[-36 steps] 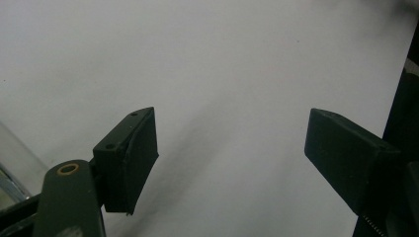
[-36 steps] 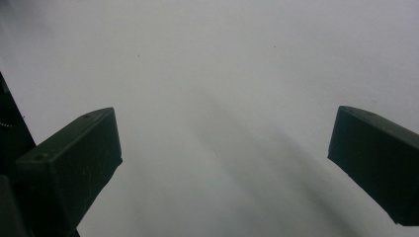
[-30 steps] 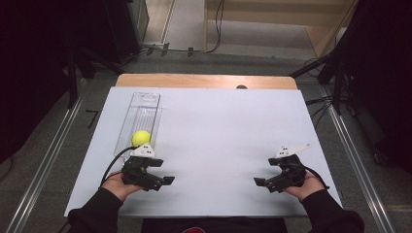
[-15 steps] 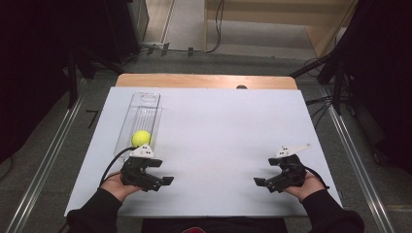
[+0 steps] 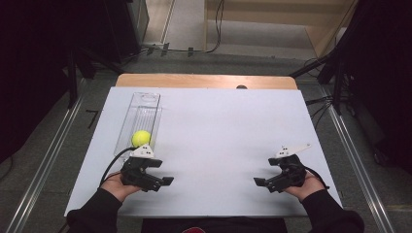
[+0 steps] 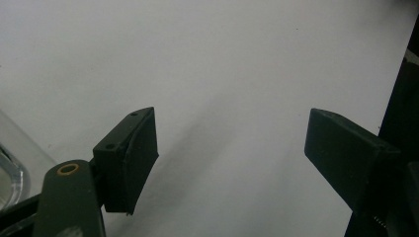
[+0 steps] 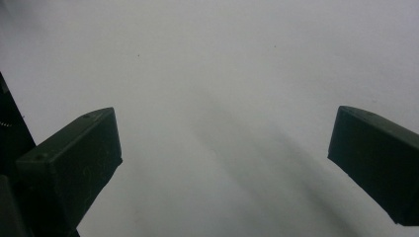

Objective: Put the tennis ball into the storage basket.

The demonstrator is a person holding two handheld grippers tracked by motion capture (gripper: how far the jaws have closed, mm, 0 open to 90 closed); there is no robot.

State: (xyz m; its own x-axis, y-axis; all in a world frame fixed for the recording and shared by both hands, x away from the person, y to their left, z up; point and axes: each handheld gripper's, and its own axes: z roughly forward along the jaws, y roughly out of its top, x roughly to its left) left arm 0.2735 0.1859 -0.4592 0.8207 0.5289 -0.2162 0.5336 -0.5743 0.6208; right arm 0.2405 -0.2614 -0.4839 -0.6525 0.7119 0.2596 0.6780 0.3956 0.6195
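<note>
A yellow-green tennis ball (image 5: 141, 138) lies inside the near end of a long clear plastic container (image 5: 143, 109), which rests flat on the left of the white table top (image 5: 228, 126). Just in front of the ball, my left gripper (image 5: 162, 172) is held low over the table, open, its jaws turned toward the middle. In the left gripper view the left gripper (image 6: 230, 133) has bare white surface between its jaws, and a corner of the clear container (image 6: 10, 165) shows at the left edge. My right gripper (image 5: 265, 172) sits low at the near right, open (image 7: 225, 133) and holding nothing.
A wooden strip (image 5: 204, 81) runs along the table's far edge. Metal rails (image 5: 53, 145) flank the table on both sides, and cables (image 5: 320, 104) lie on the floor at the right. Dark curtains stand at both sides.
</note>
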